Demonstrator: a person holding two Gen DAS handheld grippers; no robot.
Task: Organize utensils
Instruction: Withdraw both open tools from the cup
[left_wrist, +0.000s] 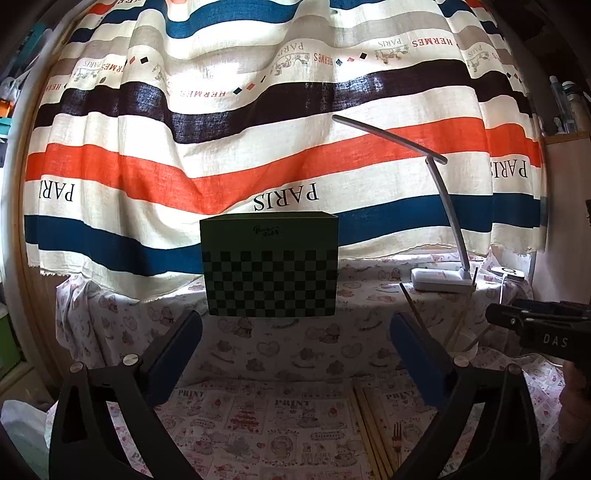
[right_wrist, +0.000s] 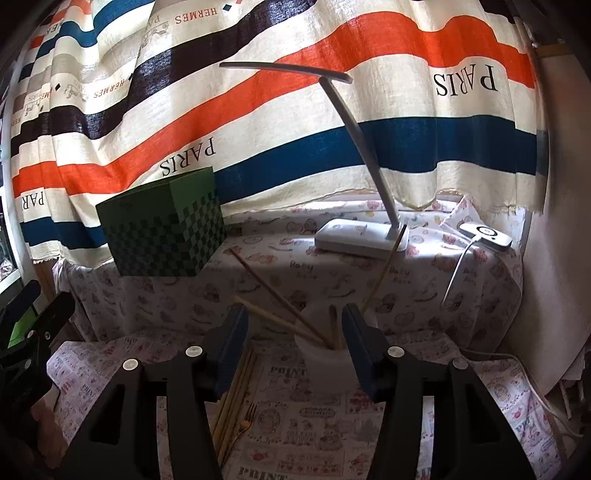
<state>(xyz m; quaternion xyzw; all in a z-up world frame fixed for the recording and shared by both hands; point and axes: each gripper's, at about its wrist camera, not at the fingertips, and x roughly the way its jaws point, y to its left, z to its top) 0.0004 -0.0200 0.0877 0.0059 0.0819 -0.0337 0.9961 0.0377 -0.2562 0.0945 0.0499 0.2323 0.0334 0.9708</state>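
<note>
Since several chopsticks already stand fanned in the white cup, the job looks roughly half done. Left on the printed tablecloth: a bundle of loose chopsticks lying just left of the cup, plus a small gold fork beside them; both also show at the bottom right of the left wrist view. Right gripper hangs low over the table, jaws spread wide and empty, cup rim framed between the fingers, whether touching I can't tell. Left gripper also spread wide, nothing held, aimed at the green checkered box at the back. Desk lamp sits behind the cup, not involved. My read: bundle and fork go in the cup next; thin sticks flat on cloth will be fiddly to pinch.
</note>
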